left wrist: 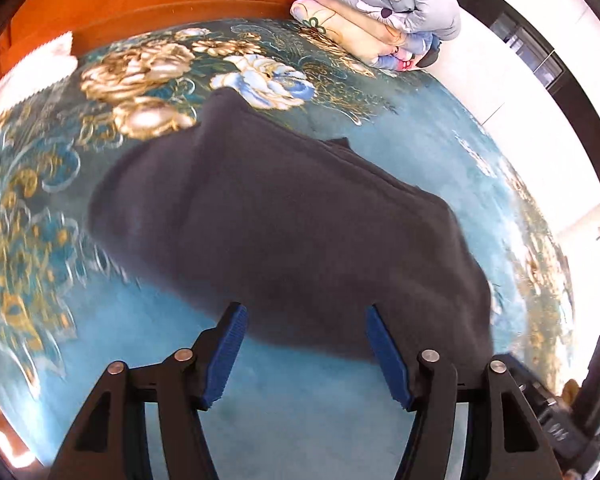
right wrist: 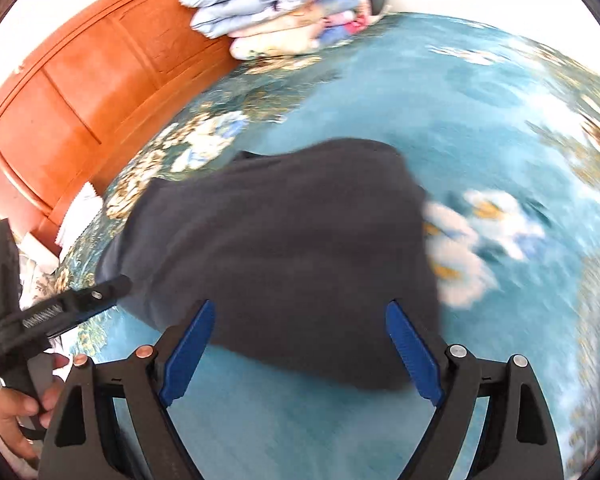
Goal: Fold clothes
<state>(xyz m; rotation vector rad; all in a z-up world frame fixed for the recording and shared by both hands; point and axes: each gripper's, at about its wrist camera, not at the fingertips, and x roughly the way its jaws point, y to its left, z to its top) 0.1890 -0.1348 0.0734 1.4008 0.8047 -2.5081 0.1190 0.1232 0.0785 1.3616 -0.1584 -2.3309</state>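
A dark navy garment (left wrist: 276,216) lies folded on a teal floral bedspread (left wrist: 300,412); it also shows in the right wrist view (right wrist: 284,240). My left gripper (left wrist: 306,312) is open and empty, its blue pads (left wrist: 226,356) above the garment's near edge. My right gripper (right wrist: 300,308) is open and empty too, its blue pads (right wrist: 414,354) straddling the garment's near edge. The left gripper also shows in the right wrist view (right wrist: 118,282), held in a hand at the far left. The right gripper's body shows at the left wrist view's lower right edge (left wrist: 580,412).
An orange wooden headboard (right wrist: 84,92) runs behind the bed. A stack of folded quilts (left wrist: 372,8) sits at the bed's far corner, also in the right wrist view (right wrist: 284,12). A white cloth (left wrist: 32,68) lies by the headboard. White floor (left wrist: 520,92) lies beyond the bed's right edge.
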